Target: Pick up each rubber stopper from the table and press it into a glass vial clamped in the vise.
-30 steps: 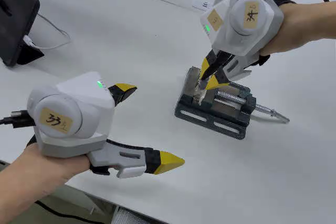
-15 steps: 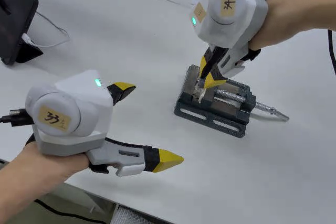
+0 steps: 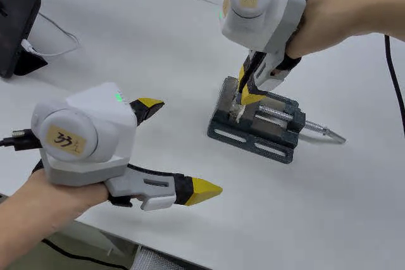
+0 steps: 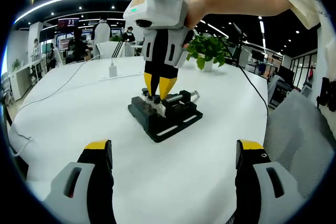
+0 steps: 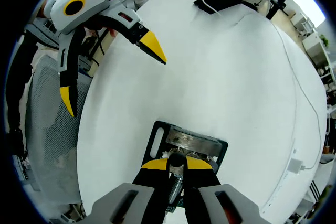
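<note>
As seen along the jaws of the white, yellow-tipped right gripper [image 5: 177,164], clamped on a small dark round rubber stopper [image 5: 176,158], with both tips drawn in against its sides. Held nose-down, straight above the dark grey metal bench vise [image 3: 253,134], with the stopper at the top of the pale glass vial [image 3: 238,114] standing upright between the vise blocks (pressed in or just resting on the mouth, cannot tell). Gripped from the right by a person's bare hand [image 3: 316,20].

As for the vise: set flat on the round white table [image 3: 158,42], well in from the near edge and toward the right side in the head view, with its bright steel screw [image 3: 323,132] pointing off to the right, low along the surface.

Down by the near edge, left of the vise and well apart from it: the matching white left gripper [image 3: 178,146], with jaws spread wide, aimed across the surface, with the vise centred between the yellow tips in the left gripper view. Carried by the other hand [image 3: 60,200], coming in over the near edge.

Toward the far left edge: a black slab-shaped device [image 3: 16,17] propped on a stand, with a thin white cable [image 3: 26,45] plugged into its side. By the far edge in the left gripper view: a green leafy potted plant [image 4: 209,48].
</note>
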`<control>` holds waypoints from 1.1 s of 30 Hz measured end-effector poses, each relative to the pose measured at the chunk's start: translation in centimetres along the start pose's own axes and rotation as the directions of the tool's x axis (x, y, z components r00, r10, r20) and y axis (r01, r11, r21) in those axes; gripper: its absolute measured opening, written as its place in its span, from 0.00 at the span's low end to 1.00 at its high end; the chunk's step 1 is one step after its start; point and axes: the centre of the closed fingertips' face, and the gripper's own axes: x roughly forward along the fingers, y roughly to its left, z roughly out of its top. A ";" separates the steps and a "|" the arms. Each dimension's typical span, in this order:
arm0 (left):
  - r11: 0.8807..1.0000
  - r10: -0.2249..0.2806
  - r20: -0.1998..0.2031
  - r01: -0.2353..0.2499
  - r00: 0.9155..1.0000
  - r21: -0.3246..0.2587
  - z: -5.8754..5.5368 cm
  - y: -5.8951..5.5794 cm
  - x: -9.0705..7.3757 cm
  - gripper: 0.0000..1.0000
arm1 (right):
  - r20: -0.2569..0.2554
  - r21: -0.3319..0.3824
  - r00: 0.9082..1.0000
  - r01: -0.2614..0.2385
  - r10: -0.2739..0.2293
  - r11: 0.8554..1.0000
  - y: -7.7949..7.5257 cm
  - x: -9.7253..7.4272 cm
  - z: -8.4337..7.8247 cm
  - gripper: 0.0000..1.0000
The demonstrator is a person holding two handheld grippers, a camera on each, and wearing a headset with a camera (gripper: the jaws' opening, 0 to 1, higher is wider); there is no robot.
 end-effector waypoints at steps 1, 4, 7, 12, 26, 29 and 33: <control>1.000 -0.001 0.000 0.001 1.000 -0.001 0.0 0.0 0.0 0.98 | 0.001 0.018 1.000 0.001 -0.001 1.000 0.1 0.0 0.0 0.03; 1.000 -0.004 -0.001 0.004 1.000 0.000 0.0 -0.1 0.1 0.97 | 0.008 -0.011 1.000 0.002 -0.002 1.000 0.0 0.0 0.0 0.04; 1.000 -0.003 -0.002 0.003 1.000 0.000 0.0 -0.1 0.0 0.97 | 0.018 -0.038 1.000 0.003 -0.002 0.999 0.1 0.0 -0.1 0.05; 1.000 -0.001 -0.004 0.001 1.000 0.001 0.0 -0.1 -0.2 0.97 | 0.014 -0.087 1.000 0.004 -0.003 0.996 -0.1 0.0 -0.1 0.06; 1.000 -0.004 -0.004 0.004 1.000 0.002 0.1 -0.1 -0.3 0.97 | 0.024 -0.138 1.000 -0.002 0.005 0.990 -0.2 0.0 -0.2 0.15; 1.000 -0.004 -0.007 0.004 1.000 0.002 0.0 -0.1 -0.3 0.96 | 0.039 -0.143 0.999 0.015 -0.009 0.990 -0.3 -0.4 0.0 0.17; 1.000 -0.004 -0.004 0.004 1.000 0.000 0.0 0.0 -0.3 0.96 | 0.078 -0.120 0.997 0.012 -0.002 0.993 -0.3 -1.4 0.5 0.14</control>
